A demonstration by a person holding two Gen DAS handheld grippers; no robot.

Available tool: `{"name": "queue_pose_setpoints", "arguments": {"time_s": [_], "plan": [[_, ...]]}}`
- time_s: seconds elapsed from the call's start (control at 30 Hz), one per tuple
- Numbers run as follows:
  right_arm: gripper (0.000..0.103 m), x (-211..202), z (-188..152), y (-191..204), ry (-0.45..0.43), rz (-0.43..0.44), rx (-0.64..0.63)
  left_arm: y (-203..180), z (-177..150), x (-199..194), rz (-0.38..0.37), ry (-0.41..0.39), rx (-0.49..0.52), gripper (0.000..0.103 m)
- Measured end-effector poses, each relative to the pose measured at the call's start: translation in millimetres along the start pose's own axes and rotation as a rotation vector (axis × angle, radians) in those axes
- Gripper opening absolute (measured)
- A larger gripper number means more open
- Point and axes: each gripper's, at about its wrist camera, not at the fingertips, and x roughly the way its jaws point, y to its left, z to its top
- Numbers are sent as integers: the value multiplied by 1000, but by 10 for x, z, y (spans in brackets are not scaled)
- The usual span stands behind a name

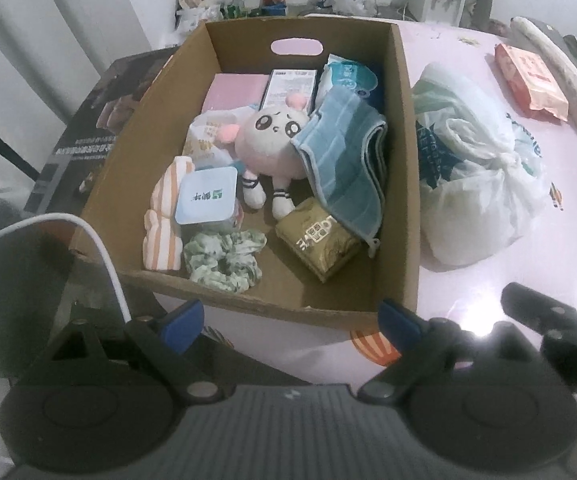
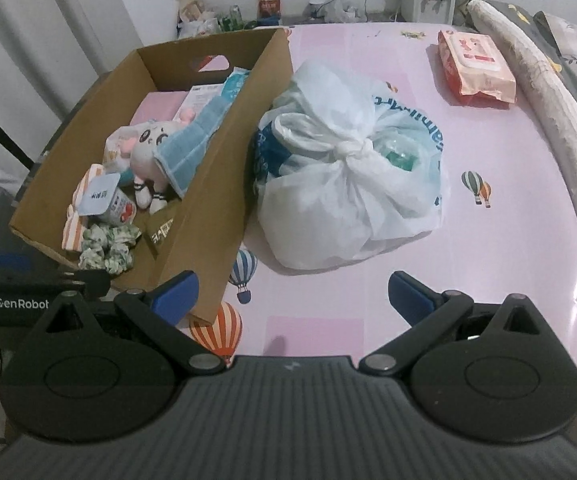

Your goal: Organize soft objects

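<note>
Nearest to me, both claws hang idle over the pink table (image 2: 488,264). The left gripper (image 1: 292,320) has its blue fingers spread wide apart with nothing between them, poised just short of the near wall of the cardboard box (image 1: 248,300). The right gripper (image 2: 292,294) is likewise spread and empty, its left finger close beside the box's near corner.

Just inside the box's near wall lie a green scrunchie (image 1: 224,258) and a striped orange-and-white cloth (image 1: 164,216), with a small blue-lidded tub (image 1: 206,200) resting against them and a gold packet (image 1: 320,238) to the right. A little further in sits the pink plush toy (image 1: 270,144), a folded blue towel (image 1: 344,156) leaning over its side and against the right wall. Behind these are a pink box (image 1: 234,92), a printed carton (image 1: 290,88) and a blue-green pouch (image 1: 346,76) near the handle cut-out.

So most of the soft things look already gathered; I judge the task well advanced. Still outside, just beside the box's right wall, stands a knotted white plastic bag (image 2: 348,184), soft and bulky, probably the next thing to go in, though room is tight. Further back, well apart, a red wet-wipes pack (image 2: 476,66) lies on the table. Whether it counts as soft I cannot tell.
</note>
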Motion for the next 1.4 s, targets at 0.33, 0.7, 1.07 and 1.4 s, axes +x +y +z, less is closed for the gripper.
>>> {"name": "queue_pose_setpoints", "arguments": {"time_s": [0.33, 0.7, 1.07, 1.4], "plan": [[102, 12, 8, 31, -4, -2, -4, 32, 4, 47, 9, 17, 10, 95], [102, 28, -9, 68, -5, 8, -9, 110, -12, 67, 8, 22, 5, 95], [102, 35, -32, 156, -4, 5, -21, 168, -52, 80, 6, 29, 0, 95], [102, 25, -3, 182, -9, 6, -35, 177, -46, 60, -2, 26, -11, 95]]}}
